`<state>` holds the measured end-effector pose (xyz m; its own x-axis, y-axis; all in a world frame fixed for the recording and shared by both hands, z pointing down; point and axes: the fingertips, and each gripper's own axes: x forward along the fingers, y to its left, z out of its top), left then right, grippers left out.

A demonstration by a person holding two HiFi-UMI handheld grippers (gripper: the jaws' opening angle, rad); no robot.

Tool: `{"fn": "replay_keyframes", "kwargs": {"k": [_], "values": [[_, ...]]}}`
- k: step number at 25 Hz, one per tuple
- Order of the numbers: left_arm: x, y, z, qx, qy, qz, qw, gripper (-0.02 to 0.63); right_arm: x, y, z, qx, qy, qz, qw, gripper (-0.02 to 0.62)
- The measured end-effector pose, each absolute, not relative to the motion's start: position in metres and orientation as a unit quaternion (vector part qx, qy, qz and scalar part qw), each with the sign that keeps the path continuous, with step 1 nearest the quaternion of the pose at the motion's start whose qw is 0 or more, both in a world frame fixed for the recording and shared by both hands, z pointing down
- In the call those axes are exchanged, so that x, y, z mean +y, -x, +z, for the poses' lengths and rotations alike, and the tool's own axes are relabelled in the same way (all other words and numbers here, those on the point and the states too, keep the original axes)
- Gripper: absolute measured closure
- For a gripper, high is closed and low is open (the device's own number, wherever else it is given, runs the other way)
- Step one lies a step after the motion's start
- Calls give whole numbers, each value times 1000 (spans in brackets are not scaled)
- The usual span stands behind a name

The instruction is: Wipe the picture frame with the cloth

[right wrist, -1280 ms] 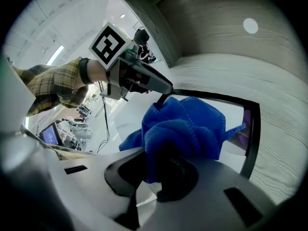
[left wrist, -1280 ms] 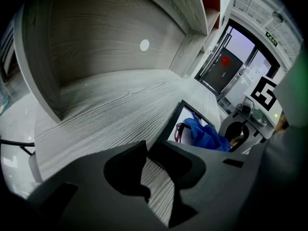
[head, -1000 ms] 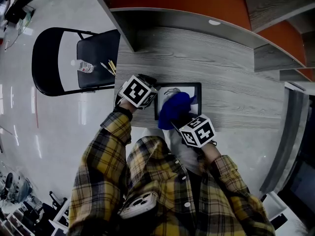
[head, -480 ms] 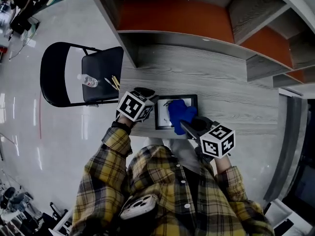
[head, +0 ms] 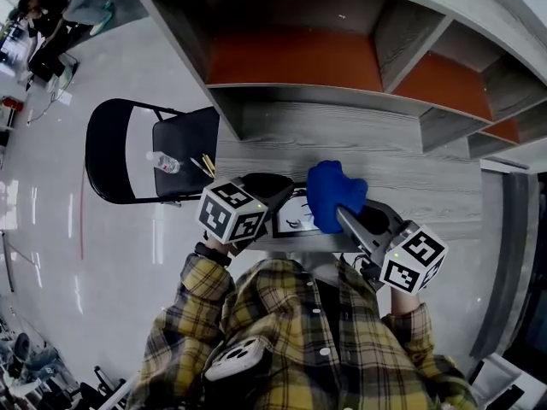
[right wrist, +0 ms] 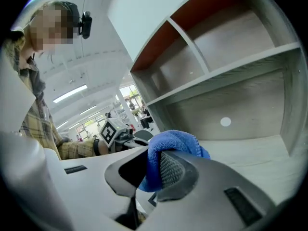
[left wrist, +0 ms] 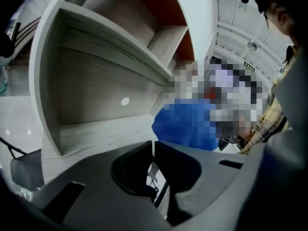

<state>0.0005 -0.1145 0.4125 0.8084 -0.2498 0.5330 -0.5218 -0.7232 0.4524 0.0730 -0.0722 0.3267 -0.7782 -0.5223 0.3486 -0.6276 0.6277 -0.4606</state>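
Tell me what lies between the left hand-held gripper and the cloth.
The picture frame lies there, partly hidden by the cloth, in the head view.

Single items, counted

One blue cloth [head: 332,190], one picture frame [head: 293,220], one tabletop [head: 419,186], one shelf unit [head: 391,34], one black folding chair [head: 184,135], one bottle [head: 165,162] on its seat; thin sticks [head: 205,166] too small to count.
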Motion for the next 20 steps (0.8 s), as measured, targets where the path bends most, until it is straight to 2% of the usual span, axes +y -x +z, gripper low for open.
{"fn": "replay_keyframes", "kwargs": {"k": [8,20], "values": [[-104,-28,337,-182,-930,129,291,600,-78,-96,285,-904,-347,242,56,546],[-111,-22,307,-212,-936,106,260,600,-91,-103,273,-915,-342,209,54,546]]}}
